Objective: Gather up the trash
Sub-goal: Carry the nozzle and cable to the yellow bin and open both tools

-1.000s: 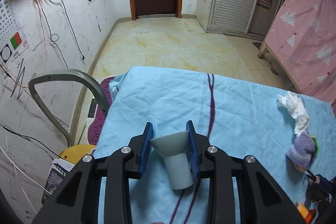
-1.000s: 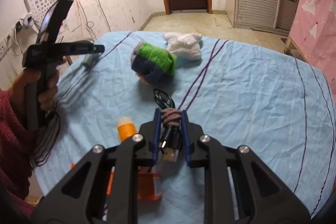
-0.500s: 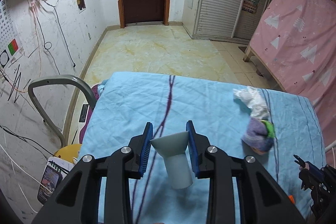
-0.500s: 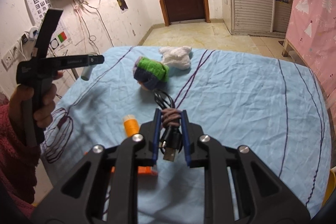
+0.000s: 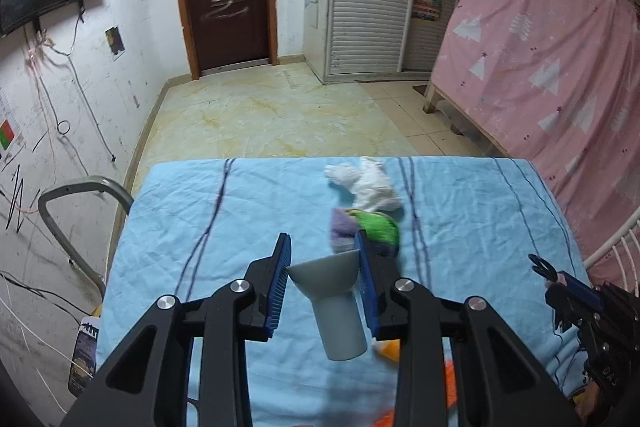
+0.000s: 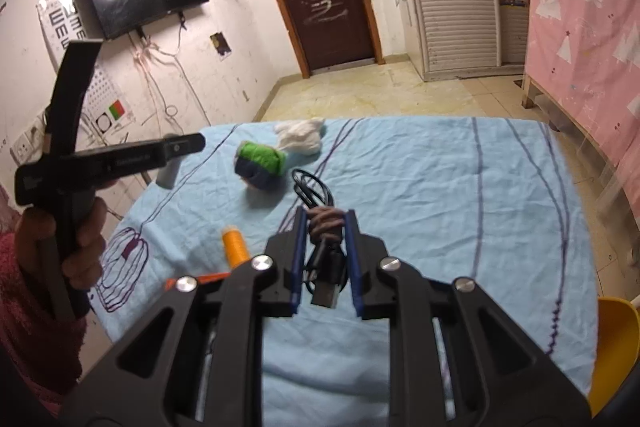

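Observation:
My left gripper (image 5: 323,249) is shut on a grey plastic funnel-shaped nozzle (image 5: 334,301) and holds it above the blue cloth-covered table (image 5: 240,203). My right gripper (image 6: 326,223) is shut on a coiled black USB cable (image 6: 324,255) bound with a brown band, held above the table (image 6: 440,187). A crumpled white tissue (image 5: 368,185) (image 6: 300,137) lies near the far edge. A purple and green knitted ball (image 5: 366,231) (image 6: 260,163) lies beside it. An orange bottle (image 6: 234,245) lies near the front.
The left gripper (image 6: 116,159) and the hand holding it show at the left of the right wrist view; the right gripper (image 5: 576,303) shows at the left wrist view's right edge. A grey chair frame (image 5: 72,211) stands left of the table. A yellow bin (image 6: 616,343) is lower right.
The left gripper has swung right with the nozzle, so tissue and knitted ball now sit ahead of it. The right gripper has risen with the cable.

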